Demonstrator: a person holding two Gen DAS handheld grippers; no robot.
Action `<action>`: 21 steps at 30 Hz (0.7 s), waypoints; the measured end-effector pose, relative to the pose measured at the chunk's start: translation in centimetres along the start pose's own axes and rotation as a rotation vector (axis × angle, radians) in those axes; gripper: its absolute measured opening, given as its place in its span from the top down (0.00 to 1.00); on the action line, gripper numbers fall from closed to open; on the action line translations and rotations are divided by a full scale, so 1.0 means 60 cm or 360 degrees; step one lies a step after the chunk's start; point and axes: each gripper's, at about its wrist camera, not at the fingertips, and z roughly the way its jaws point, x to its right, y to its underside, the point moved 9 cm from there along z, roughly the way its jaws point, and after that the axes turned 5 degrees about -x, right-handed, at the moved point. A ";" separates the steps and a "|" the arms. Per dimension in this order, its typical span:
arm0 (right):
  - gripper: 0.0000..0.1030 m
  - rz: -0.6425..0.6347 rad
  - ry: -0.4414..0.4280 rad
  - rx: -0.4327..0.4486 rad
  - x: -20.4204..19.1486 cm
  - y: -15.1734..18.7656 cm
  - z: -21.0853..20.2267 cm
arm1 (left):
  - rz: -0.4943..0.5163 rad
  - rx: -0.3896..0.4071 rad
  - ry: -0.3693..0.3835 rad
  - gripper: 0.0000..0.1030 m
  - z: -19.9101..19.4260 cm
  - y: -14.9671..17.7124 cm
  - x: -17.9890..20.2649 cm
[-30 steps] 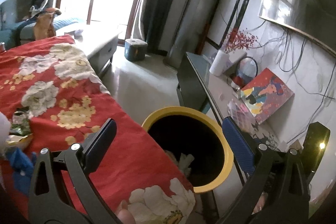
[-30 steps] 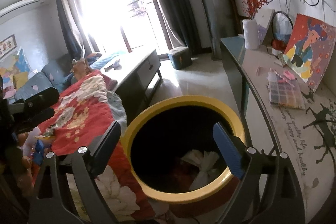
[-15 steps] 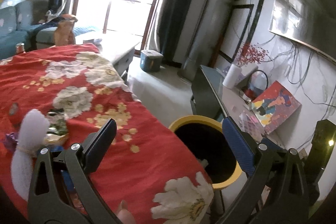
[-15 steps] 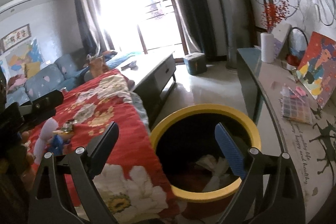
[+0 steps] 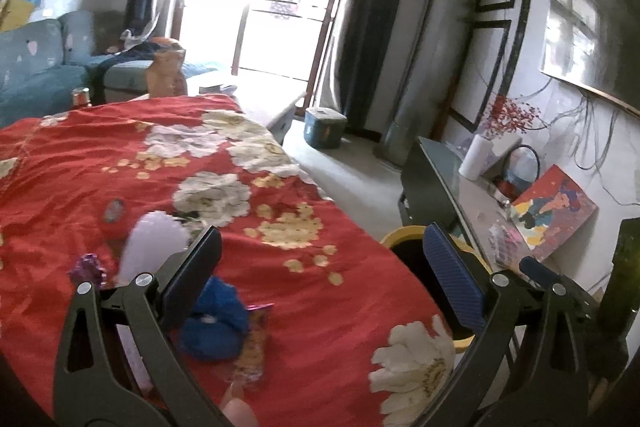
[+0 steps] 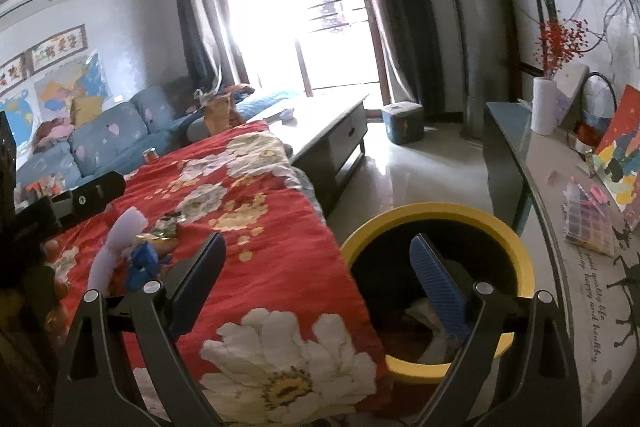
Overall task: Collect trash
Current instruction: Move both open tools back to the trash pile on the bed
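A yellow-rimmed black bin [image 6: 440, 223] stands beside the red flowered cloth [image 6: 260, 227]; white crumpled trash [image 6: 424, 311] lies inside it. On the cloth lie a white foam piece [image 5: 154, 247], a crumpled blue item [image 5: 214, 323], a shiny snack wrapper [image 5: 254, 347] and a purple foil scrap [image 5: 88, 267]. My left gripper [image 5: 320, 279] is open above the cloth, its left finger next to the blue item. My right gripper [image 6: 316, 287] is open, straddling the cloth's edge and the bin [image 5: 404, 243]. Both hold nothing.
A grey side table [image 6: 560, 227] with a painting [image 6: 616, 151], bead box and white vase [image 6: 546, 111] runs along the right wall. A low cabinet [image 6: 332, 131], blue box [image 6: 402, 121] on the floor, blue sofa [image 6: 108, 135] and a can [image 5: 81, 97] lie beyond.
Both grippers have swung left, away from above the bin and toward the cloth. The trash pile now sits near my left gripper's left finger. Both stay open.
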 end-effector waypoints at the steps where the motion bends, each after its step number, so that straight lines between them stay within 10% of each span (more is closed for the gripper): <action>1: 0.12 -0.0012 -0.0013 -0.0002 -0.007 0.000 0.001 | -0.0006 0.0004 -0.0009 0.11 -0.003 -0.001 -0.005; 21: 0.11 -0.0234 -0.0237 -0.0082 -0.153 0.008 0.029 | -0.0174 0.0066 -0.0195 0.11 -0.055 -0.008 -0.131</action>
